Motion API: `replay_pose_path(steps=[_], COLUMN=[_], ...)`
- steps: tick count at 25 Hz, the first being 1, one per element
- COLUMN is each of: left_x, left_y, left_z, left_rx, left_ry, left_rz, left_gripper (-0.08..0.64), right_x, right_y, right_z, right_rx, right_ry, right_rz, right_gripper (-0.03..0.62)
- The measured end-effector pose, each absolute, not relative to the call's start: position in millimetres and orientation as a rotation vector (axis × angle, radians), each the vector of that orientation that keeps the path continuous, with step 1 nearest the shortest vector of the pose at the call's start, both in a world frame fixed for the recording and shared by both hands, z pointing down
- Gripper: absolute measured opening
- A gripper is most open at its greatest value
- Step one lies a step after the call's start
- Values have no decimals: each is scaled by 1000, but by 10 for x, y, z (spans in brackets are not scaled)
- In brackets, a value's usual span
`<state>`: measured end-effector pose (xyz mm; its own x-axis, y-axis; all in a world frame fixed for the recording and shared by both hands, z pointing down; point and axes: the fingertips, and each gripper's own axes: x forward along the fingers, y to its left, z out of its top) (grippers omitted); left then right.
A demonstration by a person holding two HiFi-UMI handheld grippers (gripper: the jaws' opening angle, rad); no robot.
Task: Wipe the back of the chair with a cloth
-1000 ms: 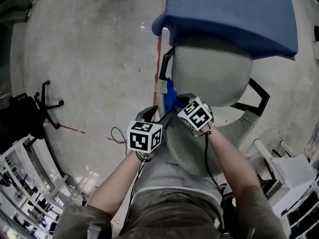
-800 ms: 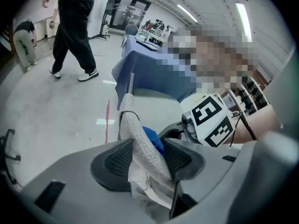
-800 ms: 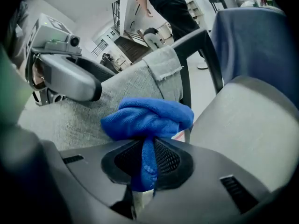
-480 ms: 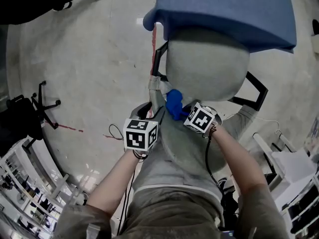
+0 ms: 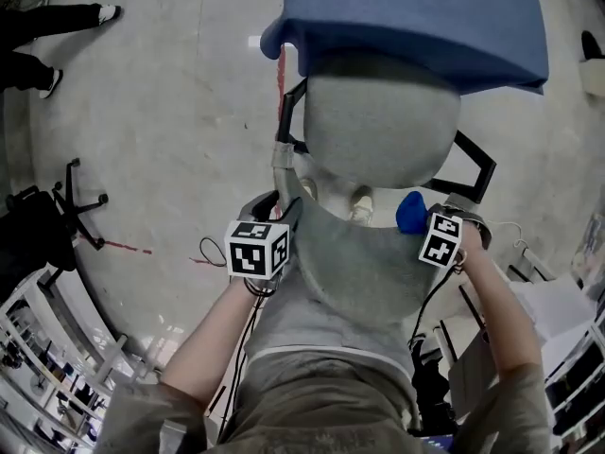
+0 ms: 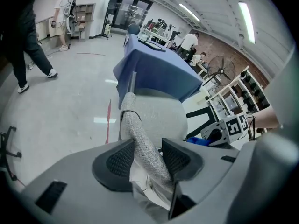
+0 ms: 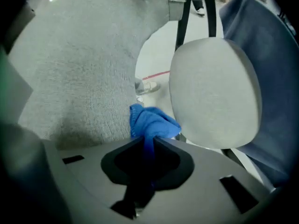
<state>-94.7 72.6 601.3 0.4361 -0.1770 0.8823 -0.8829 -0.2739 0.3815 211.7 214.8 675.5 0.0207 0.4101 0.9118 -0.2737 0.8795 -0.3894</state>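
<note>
The grey fabric chair back [image 5: 359,253] curves below the round grey seat [image 5: 383,121]. My left gripper [image 5: 277,204] sits at the back's left edge. In the left gripper view its jaws [image 6: 147,157] are closing, with the rolled edge of the chair back [image 6: 139,134] between the pads and touching both. My right gripper [image 5: 418,218] is at the back's right edge, shut on a blue cloth [image 5: 410,212]. In the right gripper view the cloth [image 7: 152,122] bunches out of the gripper [image 7: 149,146] beside the chair back [image 7: 84,69] and the seat [image 7: 212,92].
A table under a blue cover [image 5: 416,17] stands just beyond the seat. Black armrest frames [image 5: 477,173] stick out on either side. An office chair base [image 5: 57,216] is at the left, a person's legs [image 5: 38,31] at top left, white racks [image 5: 558,320] at the right.
My right gripper has swept the blue cloth from the left side of the chair back across to its right edge. The left gripper has stayed at the left edge.
</note>
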Motion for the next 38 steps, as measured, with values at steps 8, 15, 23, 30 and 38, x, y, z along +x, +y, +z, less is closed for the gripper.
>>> replay_pose_path(steps=[8, 15, 23, 30, 38], left_x=[-947, -949, -945, -957, -968], left_y=[712, 701, 703, 699, 684], left_z=[6007, 5998, 6005, 6017, 6021], left_rx=[1735, 1725, 1734, 1716, 1683], left_ry=[-921, -946, -922, -938, -929], left_rz=[917, 872, 873, 861, 816], left_gripper=[202, 192, 191, 184, 175], right_x=[2510, 1899, 350, -596, -748], right_y=[1829, 2266, 2233, 1545, 1302], right_z=[6554, 6539, 6353, 5988, 5744], right_rx=[-61, -141, -176, 29, 124], right_ry=[-1332, -1386, -1744, -2005, -2138], right_rz=[461, 715, 842, 923, 972], right_gripper=[71, 69, 69, 69, 69])
